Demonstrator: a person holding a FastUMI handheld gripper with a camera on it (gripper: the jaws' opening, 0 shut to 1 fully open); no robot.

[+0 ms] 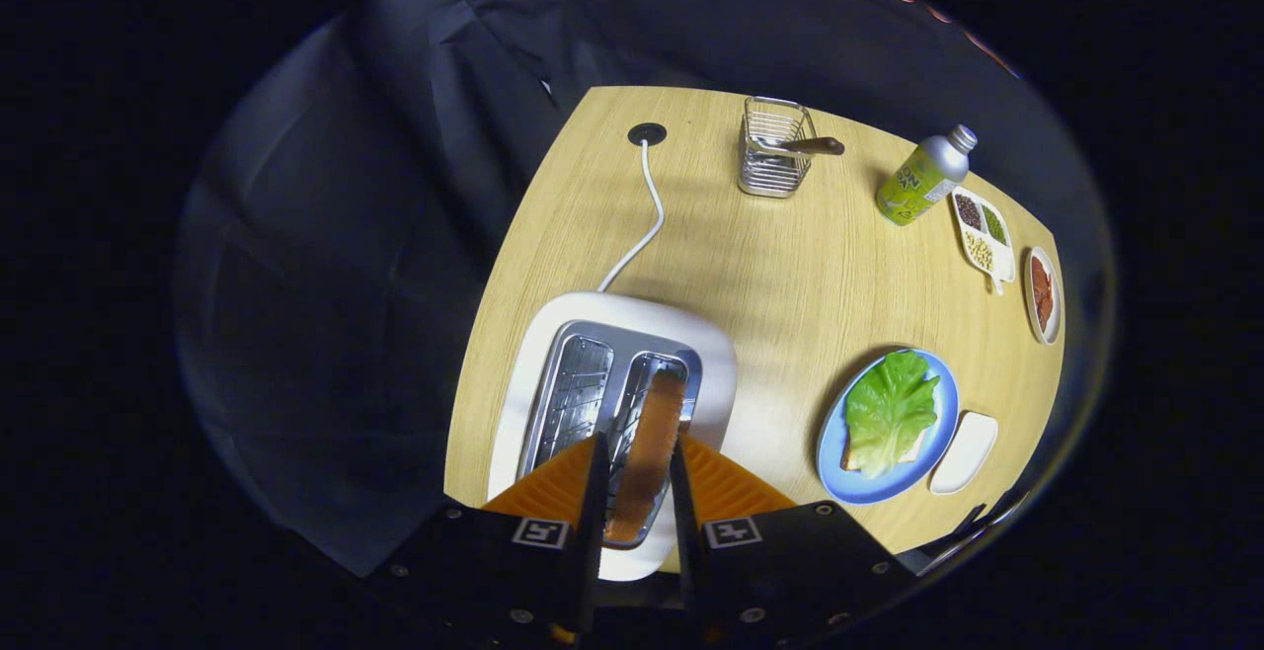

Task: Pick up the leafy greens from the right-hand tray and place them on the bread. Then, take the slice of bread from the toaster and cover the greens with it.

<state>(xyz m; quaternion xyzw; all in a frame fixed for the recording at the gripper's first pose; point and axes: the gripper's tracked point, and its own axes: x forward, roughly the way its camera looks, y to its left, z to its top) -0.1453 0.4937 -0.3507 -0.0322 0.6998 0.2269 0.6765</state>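
Two slots: the toaster (612, 403) sits directly under the claw; its left slot is bare wire, its right slot holds the slice of bread (654, 438).
Claw: the gripper (637, 472) hangs over the right slot with a finger on each side of the slice; the fingers look narrowed onto its upper edge, though firm pressing on both faces cannot be confirmed.
Slice: it stands on edge between the fingers, top crust showing brown, lower part hidden inside the slot.
Handling: judged light, dry and fairly stiff, but crumbly; a hard squeeze could dent or snap it. The best hold is across the flat faces just under the top crust, near the middle of its length, then a straight lift so it does not scrape the wire guides.
Cable: a white cord (647, 205) runs from beyond the toaster to a round port (647, 133) in the table (790, 275).
Beyond the fingers: a wire caddy (775, 151) with a handled utensil, then a green bottle (923, 179) further right.
Right of the claw: the blue plate (948, 403) carries the leafy greens (889, 410), already lying on the lower bread (857, 457).
Tray: an emptied white tray (965, 452) lies just beside the plate.
Far right: a divided dish of seeds (983, 228) and a small dish of red pieces (1043, 294).
Stage: greens look placed; the cover slice remains to be lifted out.
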